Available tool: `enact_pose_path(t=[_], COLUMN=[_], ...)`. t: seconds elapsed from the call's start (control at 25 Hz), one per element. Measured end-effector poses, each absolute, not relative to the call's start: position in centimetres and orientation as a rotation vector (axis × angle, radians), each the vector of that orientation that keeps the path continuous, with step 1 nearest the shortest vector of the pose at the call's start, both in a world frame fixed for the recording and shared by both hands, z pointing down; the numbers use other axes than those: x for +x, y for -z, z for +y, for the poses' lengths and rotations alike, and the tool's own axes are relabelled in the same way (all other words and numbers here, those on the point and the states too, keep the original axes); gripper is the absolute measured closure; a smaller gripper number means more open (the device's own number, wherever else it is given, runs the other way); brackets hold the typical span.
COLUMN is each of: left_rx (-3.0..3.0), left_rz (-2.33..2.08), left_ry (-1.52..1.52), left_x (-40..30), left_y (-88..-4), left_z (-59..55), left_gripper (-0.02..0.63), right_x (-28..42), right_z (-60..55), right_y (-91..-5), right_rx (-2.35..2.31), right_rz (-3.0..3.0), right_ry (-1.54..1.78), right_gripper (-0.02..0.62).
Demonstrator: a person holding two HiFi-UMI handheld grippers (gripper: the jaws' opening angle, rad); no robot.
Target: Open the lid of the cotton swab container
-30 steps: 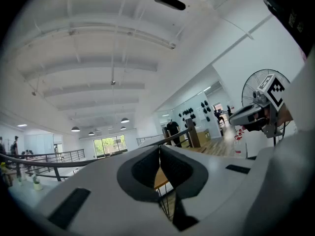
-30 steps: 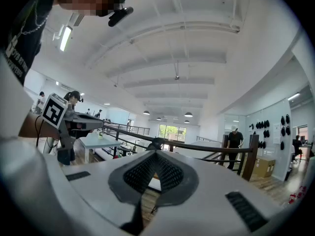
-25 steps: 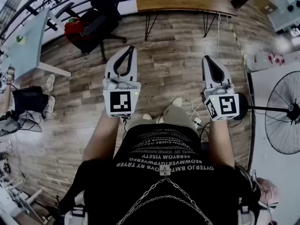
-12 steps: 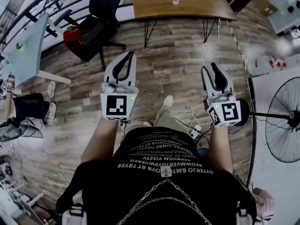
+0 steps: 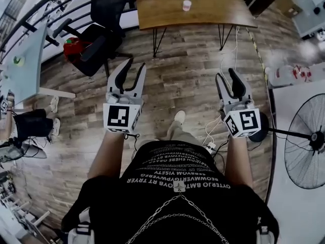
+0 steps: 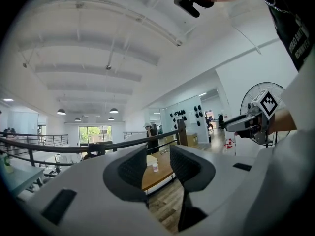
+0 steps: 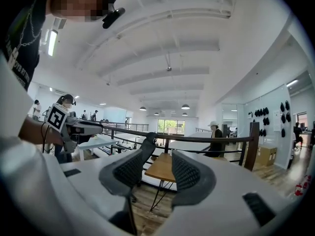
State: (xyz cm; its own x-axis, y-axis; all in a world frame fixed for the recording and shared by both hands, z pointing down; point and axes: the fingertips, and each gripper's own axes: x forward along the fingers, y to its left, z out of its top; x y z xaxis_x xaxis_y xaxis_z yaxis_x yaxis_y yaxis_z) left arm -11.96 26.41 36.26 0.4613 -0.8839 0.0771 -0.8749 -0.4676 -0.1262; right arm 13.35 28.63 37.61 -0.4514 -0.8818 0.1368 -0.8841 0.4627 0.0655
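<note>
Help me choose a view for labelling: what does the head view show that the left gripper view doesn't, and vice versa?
Only the head view: the person's shoe and the power strip on the floor. Only the left gripper view: the ceiling lamps, the far window and a person in a white hat. Both: the wooden table, the small white container on it, and the floor fan.

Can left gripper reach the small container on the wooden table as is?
Probably not yet. The container sits on the table well beyond the left gripper, with floor between. Nothing blocks the way; its jaws have just been opening, nothing between them.
</note>
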Motion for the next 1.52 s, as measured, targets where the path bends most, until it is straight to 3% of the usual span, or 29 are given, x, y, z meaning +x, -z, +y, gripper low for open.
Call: enact_pose_path(t=[0.64, 1.52], left_rx=[-2.56, -2.579], left_rz=[1.618, 1.621], left_ry=[0.264, 0.29], left_x=[-4.5, -3.9], left_y=[-35.8, -36.3], left_z=[16.9, 13.0], left_gripper=[0.445, 0.439], right_x=[20.7, 21.5], right_z=[19.2, 13.5], right_y=[-37.6, -37.8], right_rx=[1.43, 1.443], right_rz=[-2.638, -2.703], right_ry=[-0.058, -0.108], right_gripper=[0.416, 0.413])
